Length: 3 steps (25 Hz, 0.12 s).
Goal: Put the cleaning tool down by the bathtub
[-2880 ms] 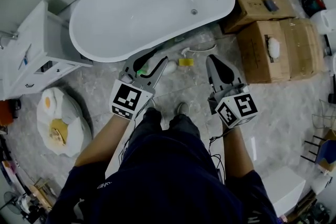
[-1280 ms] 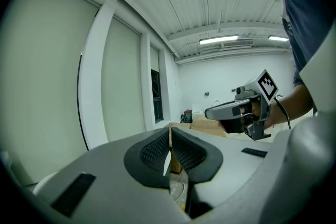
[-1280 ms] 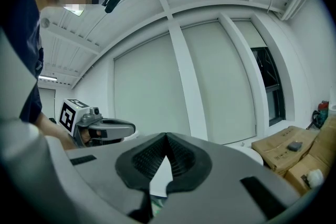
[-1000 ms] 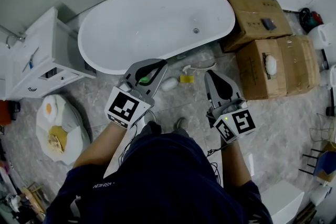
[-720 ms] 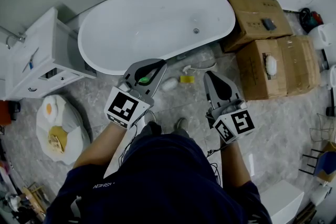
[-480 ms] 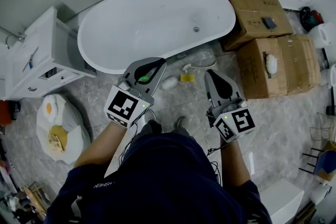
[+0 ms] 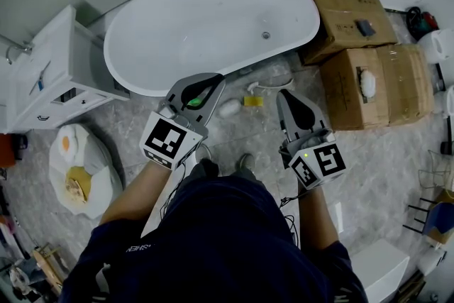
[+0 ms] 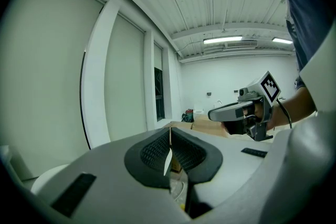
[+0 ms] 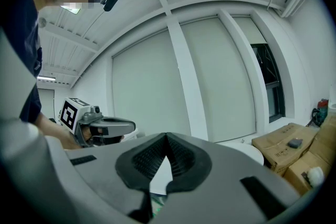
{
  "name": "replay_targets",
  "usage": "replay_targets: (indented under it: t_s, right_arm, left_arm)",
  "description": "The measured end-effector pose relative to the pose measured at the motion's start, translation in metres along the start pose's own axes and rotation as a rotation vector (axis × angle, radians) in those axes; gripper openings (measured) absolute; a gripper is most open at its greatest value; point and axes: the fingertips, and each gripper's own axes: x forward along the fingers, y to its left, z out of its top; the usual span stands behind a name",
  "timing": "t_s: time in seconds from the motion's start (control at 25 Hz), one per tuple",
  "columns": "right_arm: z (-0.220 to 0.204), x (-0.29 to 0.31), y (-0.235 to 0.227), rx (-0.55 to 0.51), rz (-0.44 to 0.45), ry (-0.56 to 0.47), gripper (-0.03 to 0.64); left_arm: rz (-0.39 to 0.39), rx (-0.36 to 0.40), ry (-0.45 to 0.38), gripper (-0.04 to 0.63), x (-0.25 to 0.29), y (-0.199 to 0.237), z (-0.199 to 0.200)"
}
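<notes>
The cleaning tool [image 7: 252,101], a yellow pad on a curved white handle, lies on the marble floor beside the near side of the white bathtub [image 7: 163,74]. A white oval object [image 7: 228,108] rests just left of it. My left gripper [image 7: 215,79] hovers above the floor left of the tool and is shut with nothing in it. Its pads [image 8: 157,152] meet in the left gripper view. My right gripper [image 7: 282,94] hangs to the right of the tool, also shut and empty. Neither gripper touches the tool.
Cardboard boxes [image 7: 358,46] are stacked right of the tub. A white cabinet [image 7: 50,74] stands at the left, with a fried-egg-shaped mat [image 7: 78,167] on the floor below it. The person's feet [image 7: 223,167] stand between the grippers.
The left gripper's jaws stood apart in the earliest frame and are now together. Over the last second both hands have kept still and the tool has stayed on the floor.
</notes>
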Motion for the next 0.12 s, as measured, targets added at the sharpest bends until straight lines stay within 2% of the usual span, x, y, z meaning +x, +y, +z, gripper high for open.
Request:
replay_targets:
  t_s: [0.12]
  right_arm:
    - [-0.0013, 0.0007, 0.0005, 0.000, 0.000, 0.003, 0.003]
  left_arm:
    - [-0.003, 0.000, -0.004, 0.036, 0.0009, -0.0003, 0.0007]
